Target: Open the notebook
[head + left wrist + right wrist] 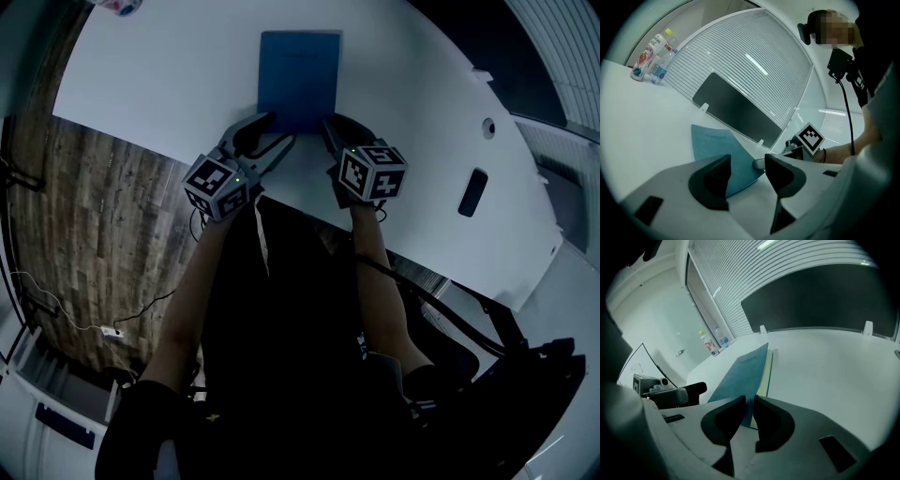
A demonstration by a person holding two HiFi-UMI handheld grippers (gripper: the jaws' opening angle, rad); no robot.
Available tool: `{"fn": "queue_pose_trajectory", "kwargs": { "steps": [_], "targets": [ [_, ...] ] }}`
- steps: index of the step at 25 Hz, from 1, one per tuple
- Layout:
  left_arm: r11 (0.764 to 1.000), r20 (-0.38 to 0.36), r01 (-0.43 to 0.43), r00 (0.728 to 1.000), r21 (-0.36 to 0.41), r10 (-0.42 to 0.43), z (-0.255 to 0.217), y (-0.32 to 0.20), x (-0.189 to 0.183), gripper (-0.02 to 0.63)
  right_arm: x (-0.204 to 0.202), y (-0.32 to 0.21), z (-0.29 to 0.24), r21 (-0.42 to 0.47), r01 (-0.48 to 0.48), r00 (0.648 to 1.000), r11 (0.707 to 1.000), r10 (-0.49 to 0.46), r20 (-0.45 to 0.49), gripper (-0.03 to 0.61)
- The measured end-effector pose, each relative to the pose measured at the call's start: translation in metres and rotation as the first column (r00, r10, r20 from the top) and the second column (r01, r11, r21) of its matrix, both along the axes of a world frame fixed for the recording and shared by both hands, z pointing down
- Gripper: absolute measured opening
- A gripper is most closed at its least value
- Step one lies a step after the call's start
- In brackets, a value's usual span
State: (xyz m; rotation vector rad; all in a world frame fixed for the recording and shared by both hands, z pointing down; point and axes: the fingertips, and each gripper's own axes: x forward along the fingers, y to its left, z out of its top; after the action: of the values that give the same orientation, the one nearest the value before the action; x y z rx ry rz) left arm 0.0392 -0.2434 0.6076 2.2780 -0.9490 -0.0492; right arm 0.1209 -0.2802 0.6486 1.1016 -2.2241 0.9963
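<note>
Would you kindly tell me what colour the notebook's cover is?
Blue; the notebook shows it best in the head view.

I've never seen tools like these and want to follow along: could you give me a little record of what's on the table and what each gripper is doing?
Surface: white table
Item: blue notebook, lying on it, not yet open
Left gripper: jaws apart, holding nothing, by the notebook's near left corner
Right gripper: jaws nearly together, pinching the cover at its near edge
Pages: cream edge showing beside the cover
Background: bottles at the table's far end
</note>
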Motion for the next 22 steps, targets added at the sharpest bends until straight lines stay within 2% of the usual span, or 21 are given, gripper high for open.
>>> {"fn": "queue_pose_trajectory", "kwargs": {
  "steps": [9, 13, 22],
  "targets": [
    [1.0, 0.002, 0.018, 1.0, 0.021, -0.018, -0.012, -0.002, -0.013, 0.209, -0.001, -0.005, -0.023, 0.083, 0.009, 1.0, 0.997, -0.006, -0.025, 0.026],
    [1.0, -0.003, 0.016, 1.0, 0.027, -0.016, -0.019, 0.001, -0.017, 0.207, -0.008, -0.005, -0.038, 0.141, 0.038, 0.997, 0.989, -0.028, -0.069, 0.02],
    [0.999, -0.014, 0.007, 1.0, 0.047, -0.006, -0.036, 0.005, -0.024, 0.209, -0.025, -0.002, -0.065, 0.193, 0.056, 0.998, 0.98, -0.048, -0.043, 0.014]
  ]
}}
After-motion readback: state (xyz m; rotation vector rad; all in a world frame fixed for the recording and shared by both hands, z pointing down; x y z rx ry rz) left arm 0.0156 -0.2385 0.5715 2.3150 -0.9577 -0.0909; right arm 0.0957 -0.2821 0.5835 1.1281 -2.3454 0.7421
